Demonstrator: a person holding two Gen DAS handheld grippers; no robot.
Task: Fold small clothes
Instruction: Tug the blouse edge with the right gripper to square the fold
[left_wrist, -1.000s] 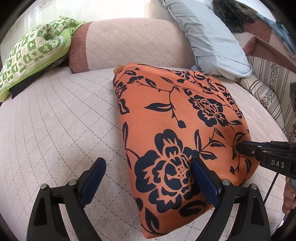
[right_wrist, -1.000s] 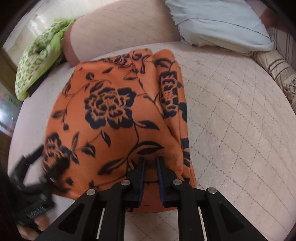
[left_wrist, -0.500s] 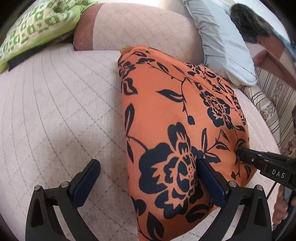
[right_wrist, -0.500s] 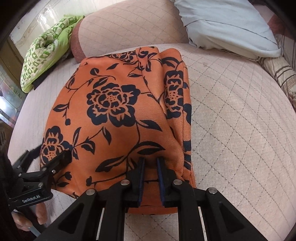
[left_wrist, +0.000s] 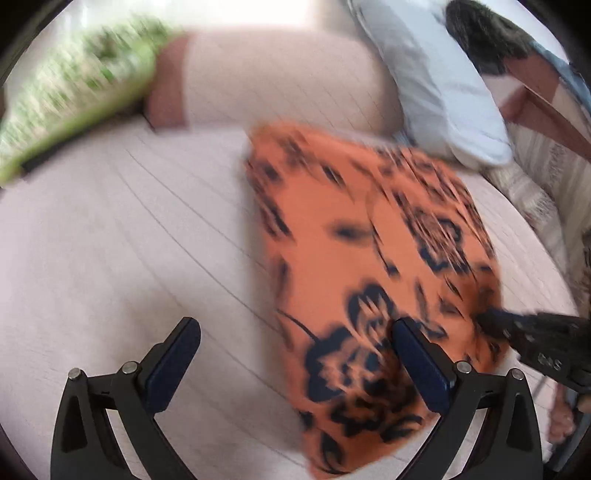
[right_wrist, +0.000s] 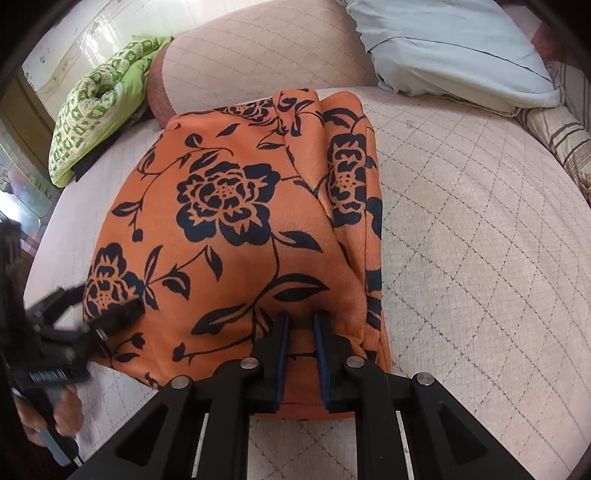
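A home bedroom: a quilted pink bed (right_wrist: 461, 221), a pale blue pillow (right_wrist: 450, 48), a green patterned cushion (right_wrist: 92, 122).

Matt orange floral cloth (right_wrist: 236, 221) lies on a quilted pale fabric cover (right_wrist: 461, 240).

Left wrist view motion-blurred; the orange floral garment (left_wrist: 354, 258) print smears, its near edge cut off

One orange flowered cloth (right_wrist: 236, 236) lies on one quilted bed (right_wrist: 480, 258), with one pale blue pillow (right_wrist: 454, 48), one green patterned bundle (right_wrist: 96, 110) and two tools (right_wrist: 299, 332) (left_wrist: 295, 354).
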